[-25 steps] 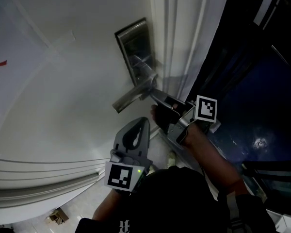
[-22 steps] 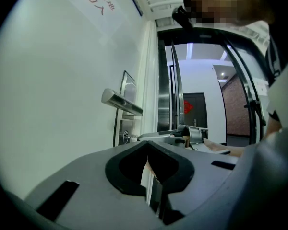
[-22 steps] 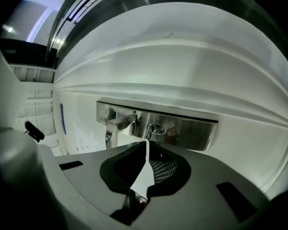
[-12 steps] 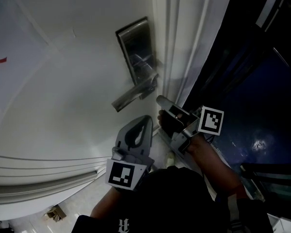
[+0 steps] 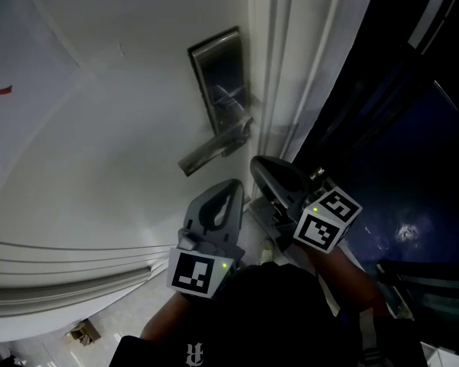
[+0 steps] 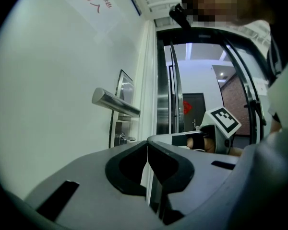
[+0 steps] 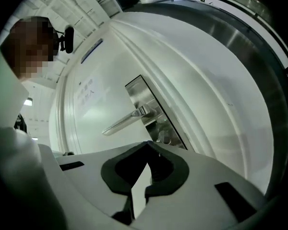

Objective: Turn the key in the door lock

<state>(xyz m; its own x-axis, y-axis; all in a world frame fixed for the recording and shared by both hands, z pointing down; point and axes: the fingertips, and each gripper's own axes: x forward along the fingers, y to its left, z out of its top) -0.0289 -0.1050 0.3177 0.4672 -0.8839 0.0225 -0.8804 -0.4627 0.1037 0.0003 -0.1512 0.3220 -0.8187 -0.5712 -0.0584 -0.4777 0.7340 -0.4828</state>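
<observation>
At lower centre the left gripper (image 5: 229, 186) has its jaws together, empty. Above it is the lock plate (image 5: 218, 79) with its lever handle (image 5: 213, 148); what seems the key (image 6: 122, 139) sits beneath the lever. Just right, the right gripper (image 5: 258, 164) has its jaws closed on nothing.

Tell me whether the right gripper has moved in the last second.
Yes. In the head view the right gripper has drawn back downward, away from the lever handle, and it has rolled, so its marker cube sits lower.

Key (image 6: 123, 138) in silver door lock (image 5: 218, 79)
</observation>
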